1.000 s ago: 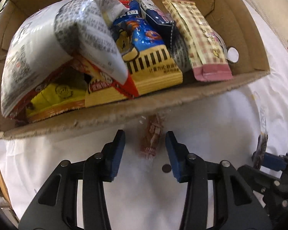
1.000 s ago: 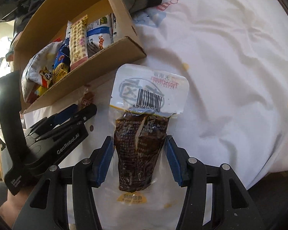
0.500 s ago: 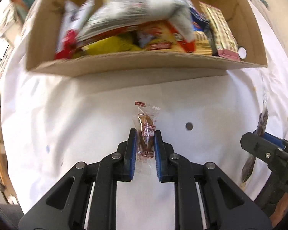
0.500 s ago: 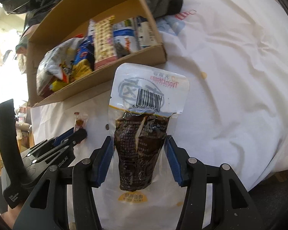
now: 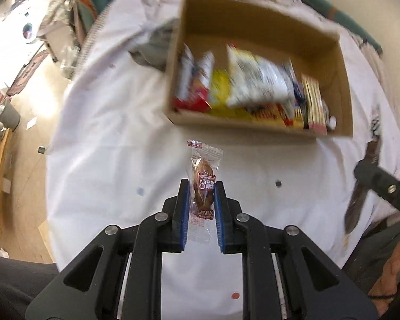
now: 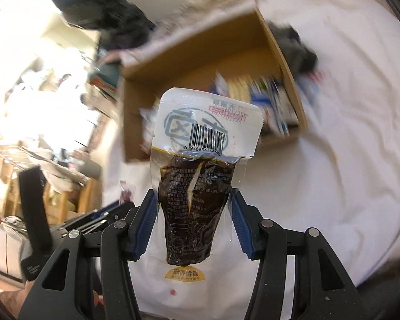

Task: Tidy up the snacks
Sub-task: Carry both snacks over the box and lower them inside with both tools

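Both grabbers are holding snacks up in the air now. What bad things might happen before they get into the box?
1. The left gripper pinches only the lower part of the small clear-wrapped snack; the slippery wrapper might slide out.
2. The cardboard box already holds many packets, so a dropped snack might land on top and stick out.
3. The right gripper holds the dark vacuum pouch close beside the left one; they might bump.
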Action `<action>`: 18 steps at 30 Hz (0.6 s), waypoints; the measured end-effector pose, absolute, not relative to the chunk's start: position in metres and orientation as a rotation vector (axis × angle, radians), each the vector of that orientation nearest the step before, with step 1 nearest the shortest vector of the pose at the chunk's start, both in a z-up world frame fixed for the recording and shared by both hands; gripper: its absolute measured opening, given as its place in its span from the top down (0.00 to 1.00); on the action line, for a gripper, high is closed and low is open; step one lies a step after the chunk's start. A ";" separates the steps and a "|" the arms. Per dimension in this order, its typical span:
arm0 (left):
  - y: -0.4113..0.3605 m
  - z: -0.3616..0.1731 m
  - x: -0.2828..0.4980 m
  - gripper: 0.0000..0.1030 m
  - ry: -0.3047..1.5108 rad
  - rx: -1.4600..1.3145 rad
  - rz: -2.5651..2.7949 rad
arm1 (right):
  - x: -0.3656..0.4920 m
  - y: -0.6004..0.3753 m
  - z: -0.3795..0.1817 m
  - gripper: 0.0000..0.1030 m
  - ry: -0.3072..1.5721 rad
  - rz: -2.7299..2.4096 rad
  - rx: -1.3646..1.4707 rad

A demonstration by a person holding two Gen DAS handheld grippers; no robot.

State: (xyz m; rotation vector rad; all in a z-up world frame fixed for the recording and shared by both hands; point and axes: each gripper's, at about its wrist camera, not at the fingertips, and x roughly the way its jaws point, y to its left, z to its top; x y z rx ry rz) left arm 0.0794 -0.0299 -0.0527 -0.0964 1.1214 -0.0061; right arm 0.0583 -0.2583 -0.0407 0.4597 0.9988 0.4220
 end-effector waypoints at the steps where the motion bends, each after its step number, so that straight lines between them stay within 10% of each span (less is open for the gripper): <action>1: -0.022 -0.044 0.079 0.87 1.105 -0.100 0.002 | 0.059 -0.260 -0.037 0.45 0.979 0.430 0.464; 18: 0.017 0.039 0.119 0.86 0.894 -0.117 0.029 | 0.116 -0.268 0.004 0.45 0.798 0.463 0.462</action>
